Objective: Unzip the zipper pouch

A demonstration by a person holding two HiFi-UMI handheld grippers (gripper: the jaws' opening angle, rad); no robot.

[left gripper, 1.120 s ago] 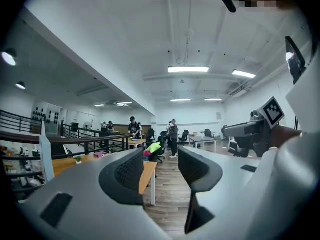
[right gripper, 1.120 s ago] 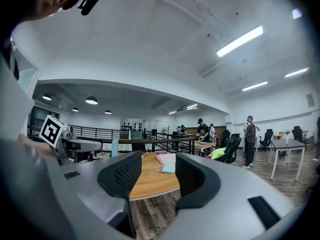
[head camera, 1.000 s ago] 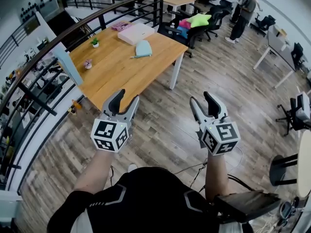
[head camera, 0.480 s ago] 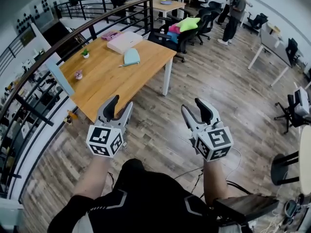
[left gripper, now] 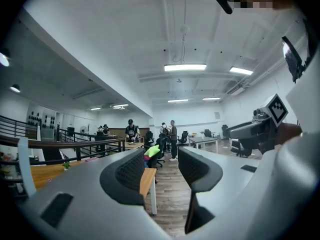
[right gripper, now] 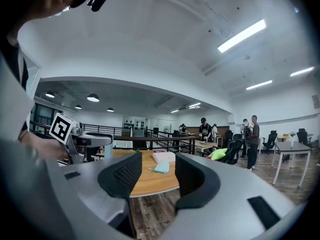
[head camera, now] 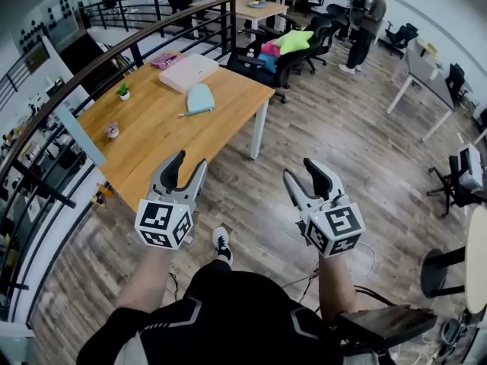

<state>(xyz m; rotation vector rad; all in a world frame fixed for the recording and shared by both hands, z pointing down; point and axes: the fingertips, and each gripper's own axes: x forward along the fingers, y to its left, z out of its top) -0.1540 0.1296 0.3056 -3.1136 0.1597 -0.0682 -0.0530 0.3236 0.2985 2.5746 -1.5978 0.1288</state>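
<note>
Pouch (head camera: 199, 99) lies on table (head camera: 152, 139), well beyond left tool (head camera: 188, 166) and right tool (head camera: 304, 172), both spread wide, empty.

Left gripper (left gripper: 161, 169) — jaws apart (wooden table (left gripper: 147, 180) beyond).

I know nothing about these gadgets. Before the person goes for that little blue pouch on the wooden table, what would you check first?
1. Left gripper empty, jaws apart: ok.
2. Right gripper empty, jaws apart: ok.
3. Pouch in sight, lying on the table: ok.
4. Pouch within reach: not ok. Both grippers hang over the floor, short of the table, and the pouch lies toward the table's far end.
5. Zipper pull located: cannot tell, it is too small to make out in any view.
</note>
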